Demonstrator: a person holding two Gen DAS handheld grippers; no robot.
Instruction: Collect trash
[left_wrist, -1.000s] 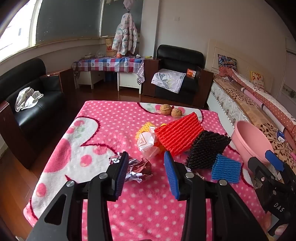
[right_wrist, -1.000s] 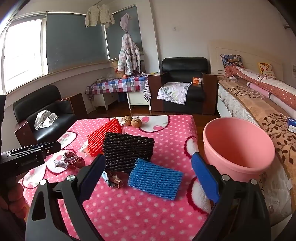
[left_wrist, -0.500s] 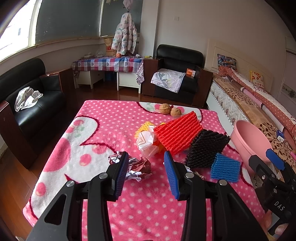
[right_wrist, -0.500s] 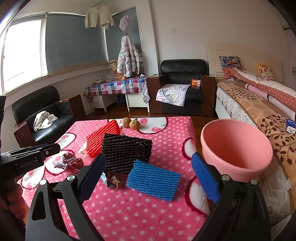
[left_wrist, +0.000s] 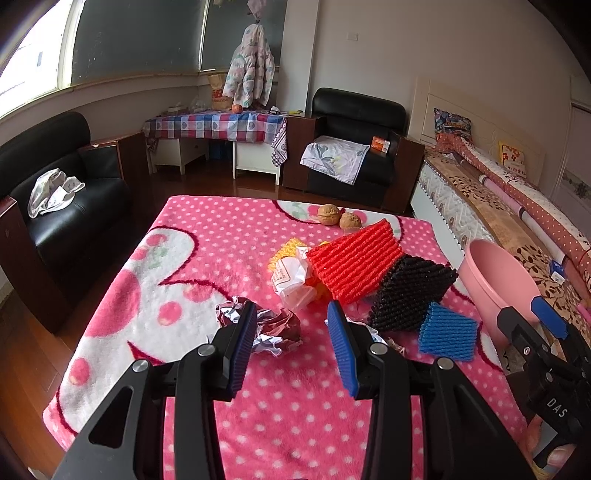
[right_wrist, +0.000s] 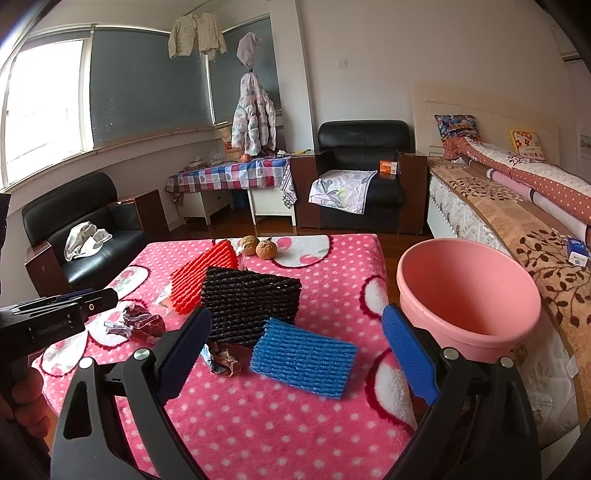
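On the pink dotted blanket (left_wrist: 207, 258) lies a crumpled foil wrapper (left_wrist: 273, 328), just past my left gripper (left_wrist: 291, 308), which is open and holds nothing. Beyond it sit a white plastic wrapper (left_wrist: 291, 277), a yellow foam net (left_wrist: 286, 249), a red foam net (left_wrist: 354, 262), a black foam net (left_wrist: 410, 291) and a blue foam net (left_wrist: 448, 332). My right gripper (right_wrist: 297, 314) is wide open above the blue foam net (right_wrist: 303, 356) and holds nothing. A small crumpled wrapper (right_wrist: 221, 360) lies by its left finger. The pink basin (right_wrist: 465, 295) stands at the right, beside the table.
Two walnuts (left_wrist: 338, 218) rest at the blanket's far edge. A bed (right_wrist: 517, 206) runs along the right behind the basin. Black armchairs (left_wrist: 70, 184) stand at the left and at the back. A checked side table (left_wrist: 218, 125) is by the window.
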